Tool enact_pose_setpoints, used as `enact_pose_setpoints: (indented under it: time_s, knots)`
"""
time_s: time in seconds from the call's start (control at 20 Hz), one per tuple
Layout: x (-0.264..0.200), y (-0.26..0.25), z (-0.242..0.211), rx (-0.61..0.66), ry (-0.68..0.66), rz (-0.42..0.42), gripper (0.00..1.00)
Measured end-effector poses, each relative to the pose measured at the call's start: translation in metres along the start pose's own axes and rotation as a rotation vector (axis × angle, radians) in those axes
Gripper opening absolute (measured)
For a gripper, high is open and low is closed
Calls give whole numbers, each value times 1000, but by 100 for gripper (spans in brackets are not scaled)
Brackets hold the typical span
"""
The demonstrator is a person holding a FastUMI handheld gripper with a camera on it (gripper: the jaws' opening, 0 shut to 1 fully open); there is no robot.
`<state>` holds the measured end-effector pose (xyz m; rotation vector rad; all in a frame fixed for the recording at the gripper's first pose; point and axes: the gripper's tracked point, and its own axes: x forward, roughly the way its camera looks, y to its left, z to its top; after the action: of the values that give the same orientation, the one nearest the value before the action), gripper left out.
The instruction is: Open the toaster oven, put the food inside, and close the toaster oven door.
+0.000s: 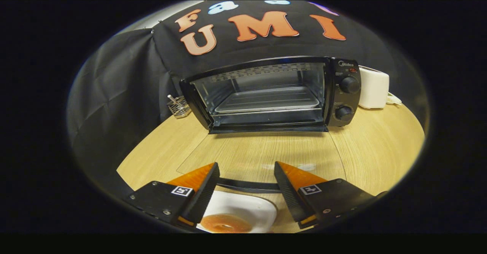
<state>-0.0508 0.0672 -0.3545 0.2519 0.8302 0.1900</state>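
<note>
Claw (246,185) spread open, empty, above one glossy ring-shaped donut (226,223) on one white plate (262,208). Beyond, one black metal toaster oven (272,94), door down, on wood-grain desk (373,147).

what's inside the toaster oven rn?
The toaster oven stands open, holding a bare metal tray on a rack; no food on it. The space under the tray is too dark to judge. The gripper is open, fingers above the doughnut on its plate.

Hand-held gripper (246,183): 2 square-tagged, screwed mounts
</note>
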Motion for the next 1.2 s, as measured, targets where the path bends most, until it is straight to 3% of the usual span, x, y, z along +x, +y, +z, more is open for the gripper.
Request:
enact_pose_setpoints:
  time_s: [0.3,0.5,0.7,0.9,1.2]
  knots:
    - [-41,16,-11,-85,-16,30,91]
    - [-72,30,-39,-169,18,69,99]
    - [-93,26,-68,-227,61,62,99]
    - [-103,23,-91,-208,99,86,97]
    - [-100,28,-109,-241,131,103,85]
